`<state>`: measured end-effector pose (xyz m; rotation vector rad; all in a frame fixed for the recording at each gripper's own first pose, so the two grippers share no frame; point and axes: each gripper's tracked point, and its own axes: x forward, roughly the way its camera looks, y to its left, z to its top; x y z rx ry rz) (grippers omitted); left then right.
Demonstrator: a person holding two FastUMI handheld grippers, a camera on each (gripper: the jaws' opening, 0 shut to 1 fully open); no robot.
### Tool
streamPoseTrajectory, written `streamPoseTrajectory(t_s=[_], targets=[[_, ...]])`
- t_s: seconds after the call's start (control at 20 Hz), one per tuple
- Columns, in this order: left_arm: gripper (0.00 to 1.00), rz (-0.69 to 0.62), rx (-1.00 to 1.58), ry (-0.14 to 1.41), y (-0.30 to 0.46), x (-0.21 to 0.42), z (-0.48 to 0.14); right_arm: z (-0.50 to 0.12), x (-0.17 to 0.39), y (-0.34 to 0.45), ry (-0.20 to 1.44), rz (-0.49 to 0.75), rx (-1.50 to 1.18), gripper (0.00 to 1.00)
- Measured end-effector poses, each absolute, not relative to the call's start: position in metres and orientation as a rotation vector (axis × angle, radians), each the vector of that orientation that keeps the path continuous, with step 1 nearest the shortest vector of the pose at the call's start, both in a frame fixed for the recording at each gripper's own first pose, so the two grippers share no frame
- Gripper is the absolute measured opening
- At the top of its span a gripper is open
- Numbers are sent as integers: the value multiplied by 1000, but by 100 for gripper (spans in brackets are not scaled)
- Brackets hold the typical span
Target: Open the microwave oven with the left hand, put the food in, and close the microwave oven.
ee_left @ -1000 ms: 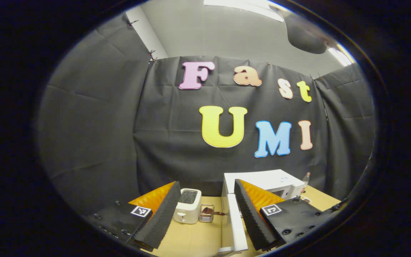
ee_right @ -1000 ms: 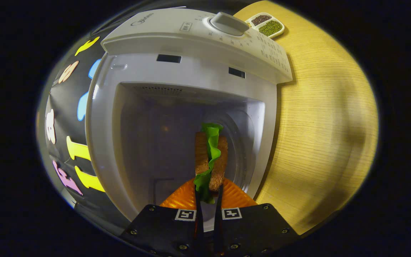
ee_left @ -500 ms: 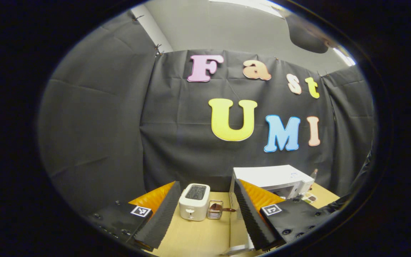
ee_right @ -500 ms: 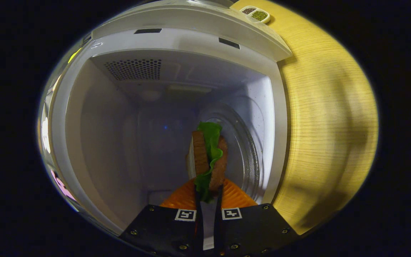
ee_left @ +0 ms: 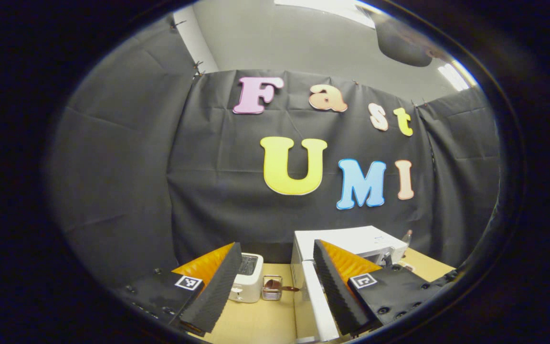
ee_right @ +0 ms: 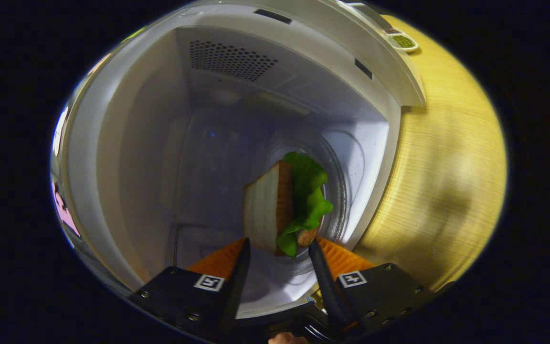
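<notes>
Right gripper (ee_right: 277,267) has parted — sandwich (ee_right: 284,205) freed, tipped, long axis into microwave (ee_right: 237,114); left gripper (ee_left: 275,282) wide.

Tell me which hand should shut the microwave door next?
Probably the left. The left gripper is open with the microwave door between its jaws, while the right gripper is inside the microwave by the sandwich.

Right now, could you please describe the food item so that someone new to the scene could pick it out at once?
Start at the white microwave oven, whose cavity stands open on the wooden table. Inside, by the round glass turntable, just beyond the open right hand-held gripper, is the sandwich. It is the only coloured thing there: brown bread slices with bright green lettuce between them.
</notes>
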<state>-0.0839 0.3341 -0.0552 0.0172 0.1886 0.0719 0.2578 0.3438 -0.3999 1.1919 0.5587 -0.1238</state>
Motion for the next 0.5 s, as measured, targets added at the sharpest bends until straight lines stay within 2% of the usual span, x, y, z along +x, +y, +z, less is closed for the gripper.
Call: streamPoseTrajectory(t_s=[0.05, 0.1, 0.5], targets=[[97, 63, 21, 183, 329, -82, -53, -399, 253, 341, 570, -107, 1130, 89], [97, 53, 20, 177, 324, -80, -52, -394, 249, 341, 569, -85, 1084, 97], [96, -15, -14, 159, 284, -65, -54, -367, 181, 310, 583, 35, 762, 97]])
